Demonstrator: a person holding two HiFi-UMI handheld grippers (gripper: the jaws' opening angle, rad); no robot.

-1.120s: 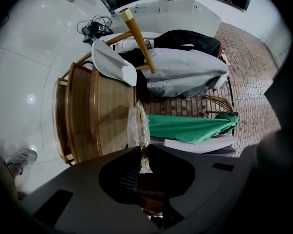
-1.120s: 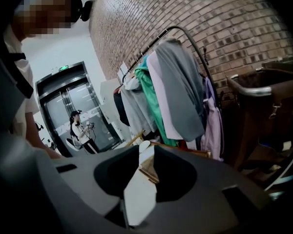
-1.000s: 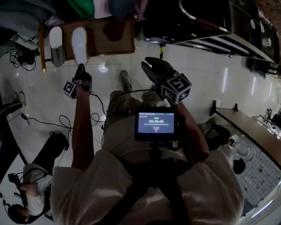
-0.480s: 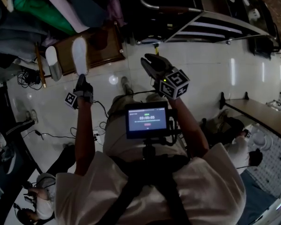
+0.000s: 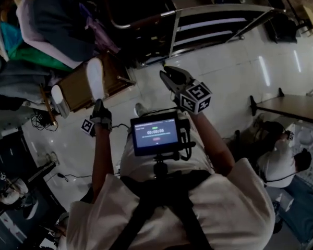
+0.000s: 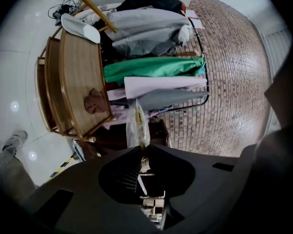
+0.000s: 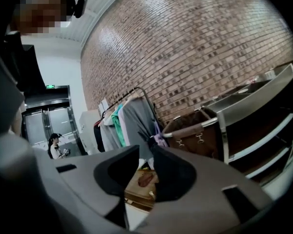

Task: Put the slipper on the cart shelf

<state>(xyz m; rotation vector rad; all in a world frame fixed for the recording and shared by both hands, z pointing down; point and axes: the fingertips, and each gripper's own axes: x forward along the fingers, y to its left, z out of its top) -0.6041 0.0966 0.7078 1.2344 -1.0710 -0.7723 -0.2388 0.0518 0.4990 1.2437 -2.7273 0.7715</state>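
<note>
A white slipper (image 5: 95, 77) stands upright out of my left gripper (image 5: 99, 107), which is shut on its heel end. In the left gripper view the slipper (image 6: 137, 123) shows edge-on, pinched between the jaw tips of the left gripper (image 6: 142, 147). A second white slipper (image 5: 59, 100) (image 6: 80, 28) lies on the end of a low wooden stand (image 5: 75, 90). The metal cart (image 5: 219, 20) with dark shelves (image 7: 266, 130) is ahead, at the top of the head view. My right gripper (image 5: 171, 74) (image 7: 145, 150) hangs in front of it, open, with nothing between its jaws.
A clothes rack with hanging garments (image 6: 151, 67) stands behind the wooden stand (image 6: 78, 82). A brown bag (image 7: 195, 133) hangs on the cart's end. Cables (image 5: 41, 121) lie on the glossy floor at left. People sit at lower right (image 5: 281, 160) and lower left (image 5: 13, 194). A table (image 5: 297, 105) is at right.
The head view has swung toward the cart, whose shelves now fill the upper middle. The wooden stand has slid left. My left gripper still grips the slipper and sits lower in the picture.
</note>
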